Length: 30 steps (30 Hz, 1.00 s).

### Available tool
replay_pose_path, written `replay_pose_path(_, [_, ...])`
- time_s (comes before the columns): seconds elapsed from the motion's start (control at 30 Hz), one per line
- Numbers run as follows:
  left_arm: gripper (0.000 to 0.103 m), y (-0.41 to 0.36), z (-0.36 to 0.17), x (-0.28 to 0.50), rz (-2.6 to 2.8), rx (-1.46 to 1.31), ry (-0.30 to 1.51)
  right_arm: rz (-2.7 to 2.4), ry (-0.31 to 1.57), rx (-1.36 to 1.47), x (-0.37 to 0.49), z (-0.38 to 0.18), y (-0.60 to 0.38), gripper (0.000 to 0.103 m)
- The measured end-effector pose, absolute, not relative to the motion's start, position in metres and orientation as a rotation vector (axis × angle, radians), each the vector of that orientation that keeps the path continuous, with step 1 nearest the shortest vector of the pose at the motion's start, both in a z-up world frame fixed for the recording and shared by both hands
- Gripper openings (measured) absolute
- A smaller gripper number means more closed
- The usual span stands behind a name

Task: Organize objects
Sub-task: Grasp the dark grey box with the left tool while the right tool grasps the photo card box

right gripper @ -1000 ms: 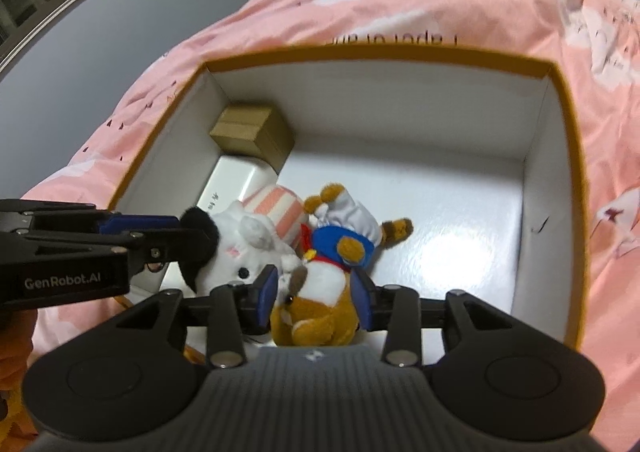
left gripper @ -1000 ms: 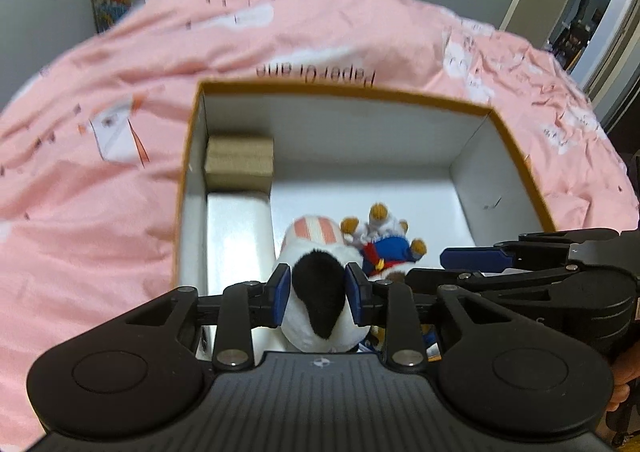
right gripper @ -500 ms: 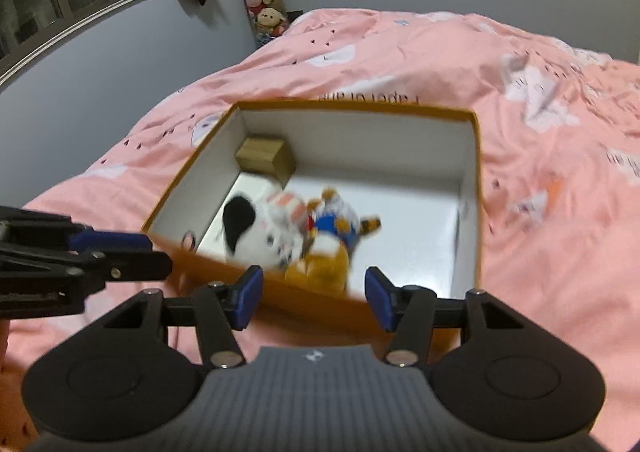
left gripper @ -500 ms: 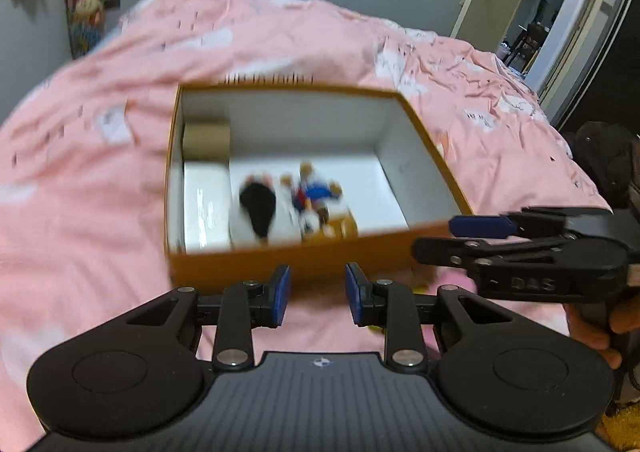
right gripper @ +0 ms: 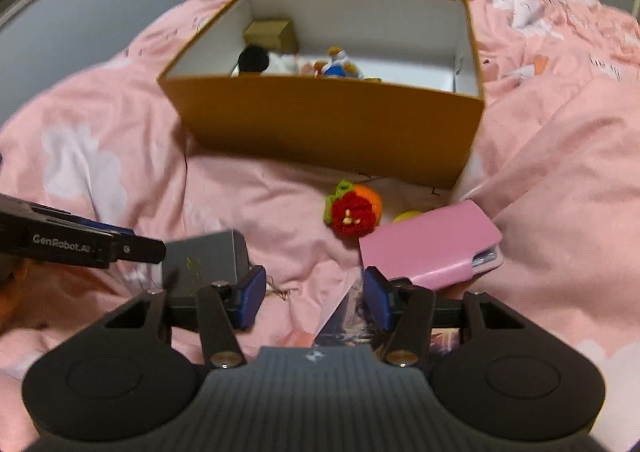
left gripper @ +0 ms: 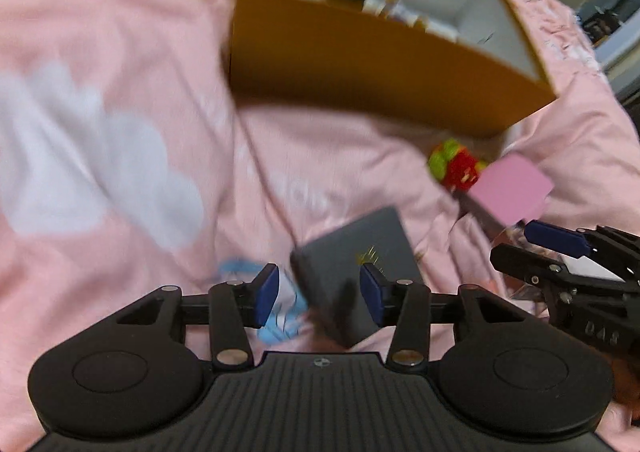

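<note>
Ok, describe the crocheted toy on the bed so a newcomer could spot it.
Find the orange box on the pink bedspread. Just before its near wall lies the crocheted toy. It is soft, red, orange and green; the neighbouring pink case and dark grey box are flat-sided.

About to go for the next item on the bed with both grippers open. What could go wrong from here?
1. The left gripper is nearly on the dark grey rectangular box, which lies tilted on the soft pink duvet; the fingers may push it away.
2. The pink wallet-style case overlaps the red and orange crocheted toy's edge; grabbing it may drag the toy.
</note>
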<state>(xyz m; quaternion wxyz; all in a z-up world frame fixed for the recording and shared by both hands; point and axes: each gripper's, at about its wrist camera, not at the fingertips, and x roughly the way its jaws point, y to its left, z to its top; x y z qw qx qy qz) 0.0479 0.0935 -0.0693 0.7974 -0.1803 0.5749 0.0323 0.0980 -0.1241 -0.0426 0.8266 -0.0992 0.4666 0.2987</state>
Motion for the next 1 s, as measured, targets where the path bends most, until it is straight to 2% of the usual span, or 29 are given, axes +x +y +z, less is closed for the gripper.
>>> replay_pose_path(0.07, [0.054, 0.093, -0.08, 0.046, 0.069, -0.407, 1.263, 0.675, 0.996, -0.232, 0.096, -0.046, -0.115, 0.048])
replay_pose_path(0.27, [0.066, 0.095, -0.09, 0.046, 0.063, -0.447, 1.242, 0.735, 1.043, -0.264, 0.098, -0.064, -0.096, 0.038])
replay_pose_path(0.33, [0.074, 0.095, -0.095, 0.046, 0.051, -0.468, 1.245, 0.753, 1.067, -0.265, 0.098, -0.071, -0.094, 0.037])
replay_pose_path(0.6, [0.082, 0.089, -0.117, 0.06, -0.002, -0.551, 1.241, 0.762, 1.101, -0.278, 0.1, -0.085, -0.087, 0.037])
replay_pose_path(0.77, [0.067, 0.084, -0.108, 0.058, -0.01, -0.522, 1.205, 0.75, 1.093, -0.303, 0.101, -0.089, -0.083, 0.035])
replay_pose_path(0.83, [0.054, 0.082, -0.097, 0.053, -0.012, -0.5, 1.166, 0.749, 1.093, -0.295, 0.101, -0.088, -0.084, 0.034])
replay_pose_path(1.0, [0.049, 0.079, -0.082, 0.049, -0.02, -0.437, 1.118, 0.746, 1.093, -0.265, 0.104, -0.086, -0.09, 0.034])
